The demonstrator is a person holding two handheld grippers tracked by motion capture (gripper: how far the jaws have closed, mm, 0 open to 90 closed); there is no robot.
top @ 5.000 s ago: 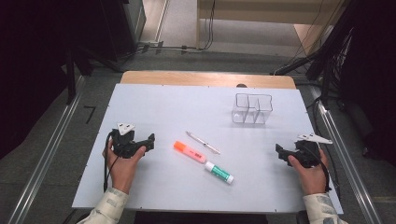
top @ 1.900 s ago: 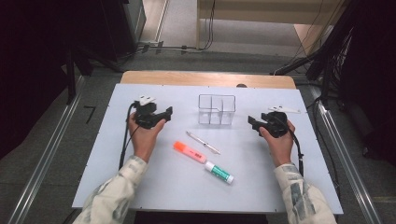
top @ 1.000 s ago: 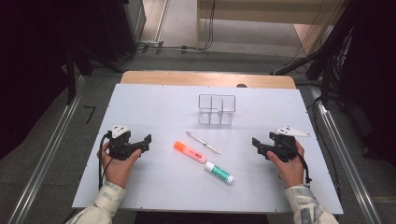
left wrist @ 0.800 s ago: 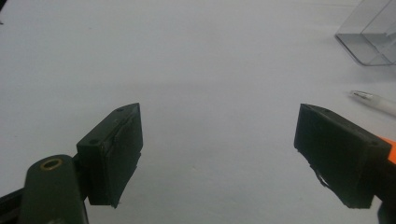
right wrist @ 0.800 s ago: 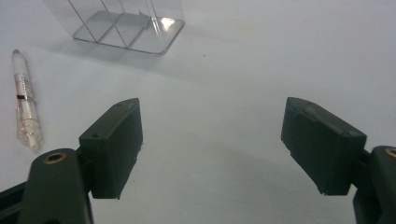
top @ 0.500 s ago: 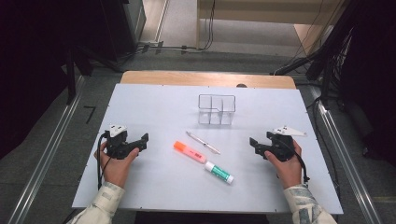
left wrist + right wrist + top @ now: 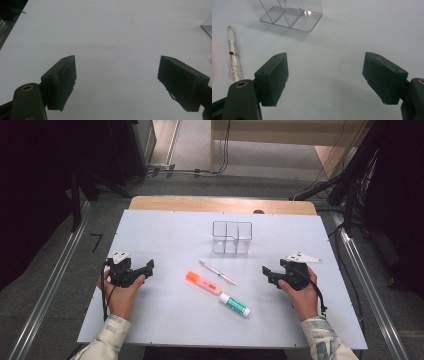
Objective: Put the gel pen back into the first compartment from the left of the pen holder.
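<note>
Resting low again, left tool (image 7: 148, 266) and right tool (image 7: 266, 270) (both wide, empty).

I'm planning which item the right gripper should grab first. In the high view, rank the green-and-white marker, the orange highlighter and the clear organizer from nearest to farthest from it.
From the right gripper:
1. Green-and-white marker, just to its left and toward the person.
2. Clear organizer, farther back and to its left.
3. Orange highlighter, well to its left, mid-table.
The first two are nearly tied.
</note>
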